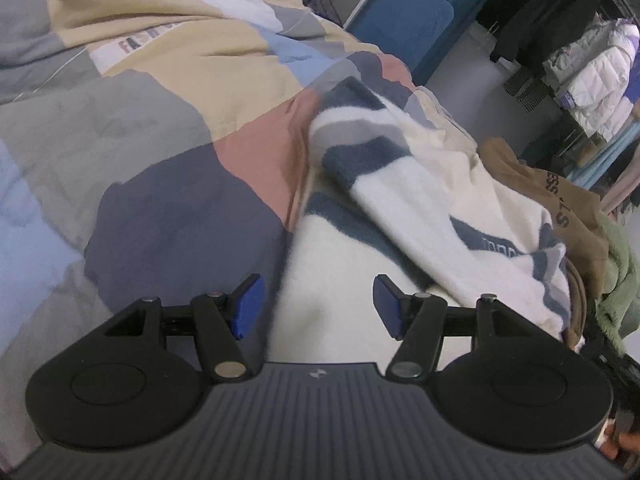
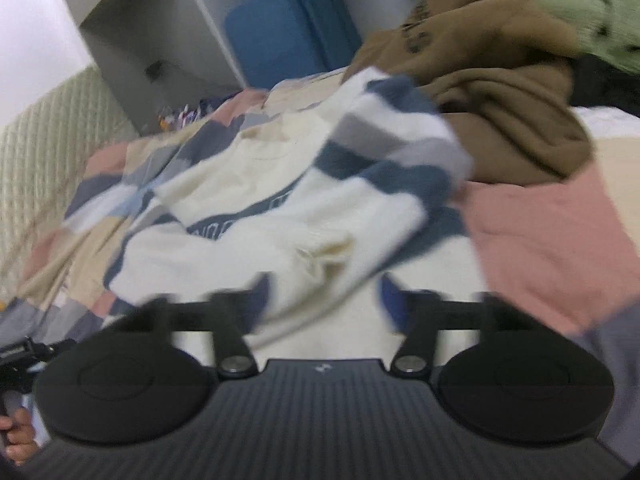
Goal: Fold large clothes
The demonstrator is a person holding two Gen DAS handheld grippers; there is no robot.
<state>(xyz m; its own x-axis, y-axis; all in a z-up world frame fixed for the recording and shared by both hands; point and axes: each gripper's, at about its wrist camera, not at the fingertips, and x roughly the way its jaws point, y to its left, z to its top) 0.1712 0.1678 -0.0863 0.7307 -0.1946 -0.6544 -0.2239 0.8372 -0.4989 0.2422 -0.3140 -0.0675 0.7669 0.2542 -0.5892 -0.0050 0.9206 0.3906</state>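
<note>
From the left wrist, we see our left gripper [image 1: 319, 306], jaws apart and empty, over the white sweater [image 1: 400, 200] with blue and grey stripes, on the patchwork quilt [image 1: 160, 140]. A brown garment [image 1: 576, 208] lies beyond, its lettering unreadable.

From the right wrist, our right gripper [image 2: 324, 304] is blurred, jaws wide, the sweater's hem between them, unpinched. A green garment [image 2: 580, 4] tops the brown one.

Right gripper [image 2: 322, 300] motion-blurred

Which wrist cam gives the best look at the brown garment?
Right wrist: the brown garment lies in a large heap behind the striped sweater, though blurred. Left wrist shows only a strip of it at the right edge.
</note>
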